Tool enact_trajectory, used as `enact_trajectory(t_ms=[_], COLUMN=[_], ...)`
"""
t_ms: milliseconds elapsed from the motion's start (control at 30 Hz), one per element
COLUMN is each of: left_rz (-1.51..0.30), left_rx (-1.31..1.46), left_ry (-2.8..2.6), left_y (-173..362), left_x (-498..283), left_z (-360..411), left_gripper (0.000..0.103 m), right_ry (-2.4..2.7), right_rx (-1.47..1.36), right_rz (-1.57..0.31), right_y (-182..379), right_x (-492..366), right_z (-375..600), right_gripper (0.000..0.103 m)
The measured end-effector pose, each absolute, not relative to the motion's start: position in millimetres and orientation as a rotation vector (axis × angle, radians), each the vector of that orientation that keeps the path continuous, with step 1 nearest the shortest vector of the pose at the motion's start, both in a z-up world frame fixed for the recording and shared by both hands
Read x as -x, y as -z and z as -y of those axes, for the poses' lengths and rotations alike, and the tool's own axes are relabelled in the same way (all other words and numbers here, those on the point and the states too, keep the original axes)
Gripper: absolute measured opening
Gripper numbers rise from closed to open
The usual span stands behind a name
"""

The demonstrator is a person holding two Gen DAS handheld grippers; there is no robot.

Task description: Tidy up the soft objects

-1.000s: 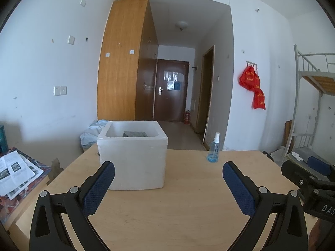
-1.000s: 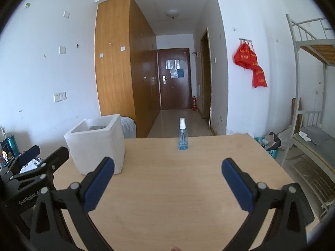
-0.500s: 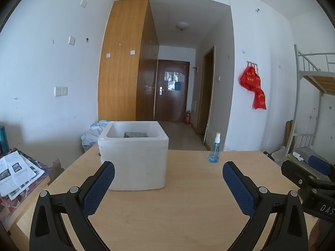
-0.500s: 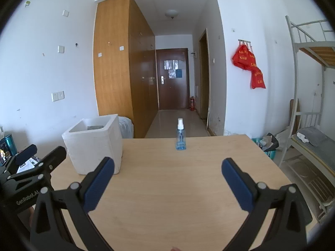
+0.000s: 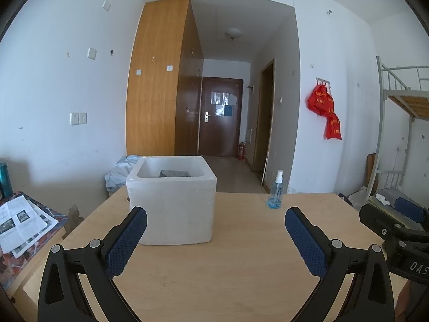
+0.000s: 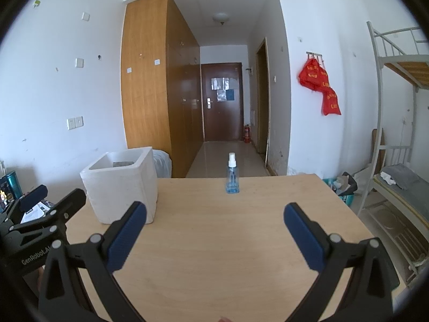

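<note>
Nearest the lens, the left tool (image 5: 215, 222) hangs above the wooden counter (image 5: 228, 268) with its 2 blue-padded fingers spread wide and nothing between them. The right tool (image 6: 214, 221) is likewise released, empty, and just above the same counter; each tool also shows at the edge of the other's view, so the 2 sit side by side.

Past the left tool's tips stands a white foam box (image 5: 171, 204), open at the top, on the left part of the counter. Inside it lies a dark grey folded item (image 5: 174, 173), apparently cloth; only its top edge shows over the rim, so its full shape is hidden. What is visible lies flat, with its long axis running left to right across the box, parallel to the near wall. It has no end that clearly points anywhere.

Further back, a small blue spray bottle (image 6: 232, 174) stands upright near the counter's far edge, well apart from the box.

No loose soft item shows on the counter, so the task looks either near its end or between pieces. The next move probably calls for finding another soft item outside these views, or pulling both tools back.
</note>
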State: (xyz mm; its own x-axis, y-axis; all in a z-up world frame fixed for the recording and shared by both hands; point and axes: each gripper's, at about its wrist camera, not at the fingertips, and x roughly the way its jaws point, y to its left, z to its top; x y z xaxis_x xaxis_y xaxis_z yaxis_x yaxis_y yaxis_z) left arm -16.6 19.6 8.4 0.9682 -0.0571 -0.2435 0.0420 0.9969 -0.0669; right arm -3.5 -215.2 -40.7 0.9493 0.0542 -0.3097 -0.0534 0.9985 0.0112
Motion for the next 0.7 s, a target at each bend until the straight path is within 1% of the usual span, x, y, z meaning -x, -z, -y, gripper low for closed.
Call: enact_trajectory(t_ms=[700], left_rz=[-0.223], left_rx=[0.05], left_ry=[0.004], left_y=[-6.8], left_x=[22.5], left_z=[-23.7], left_gripper=[0.103], right_ry=[-0.058], right_rx=[0.007], right_rz=[-0.32], right_y=[40.2], right_x=[2.1], right_z=[212.0], right_gripper=[0.103])
